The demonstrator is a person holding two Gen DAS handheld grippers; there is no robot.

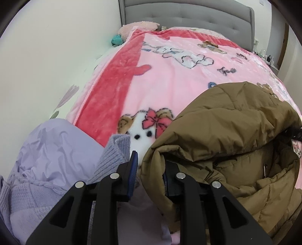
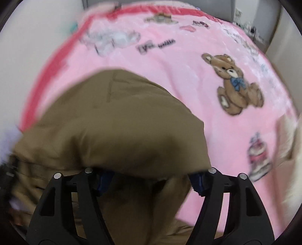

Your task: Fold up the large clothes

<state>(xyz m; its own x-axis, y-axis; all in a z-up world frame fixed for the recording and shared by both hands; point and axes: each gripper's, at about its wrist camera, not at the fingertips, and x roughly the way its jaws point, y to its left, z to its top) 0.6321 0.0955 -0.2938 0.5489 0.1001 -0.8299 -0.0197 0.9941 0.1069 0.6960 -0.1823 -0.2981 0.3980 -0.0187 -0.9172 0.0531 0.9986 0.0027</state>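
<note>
A brown padded jacket [image 1: 226, 132] lies bunched on the pink teddy-bear blanket [image 1: 169, 79], open side up, with a zip pull showing inside. My left gripper [image 1: 151, 160] has its jaws close together, shut on a raised fold of the jacket's edge. That fold covers the right finger, and only the left blue pad [image 1: 133, 169] shows. In the blurred right wrist view the brown jacket [image 2: 117, 122] bulges over my right gripper [image 2: 151, 169]. Its jaws stand wide apart with jacket fabric between them, the blue pads [image 2: 198, 182] not pressing on it and the fingertips hidden.
A lavender jacket [image 1: 52, 150] and a lavender knitted sweater [image 1: 113, 156] lie at the left of the brown one. A white wall [image 1: 47, 56] runs along the bed's left side, and a grey padded headboard [image 1: 188, 17] stands at the far end. Something cream-coloured [image 2: 290, 141] lies at the right edge.
</note>
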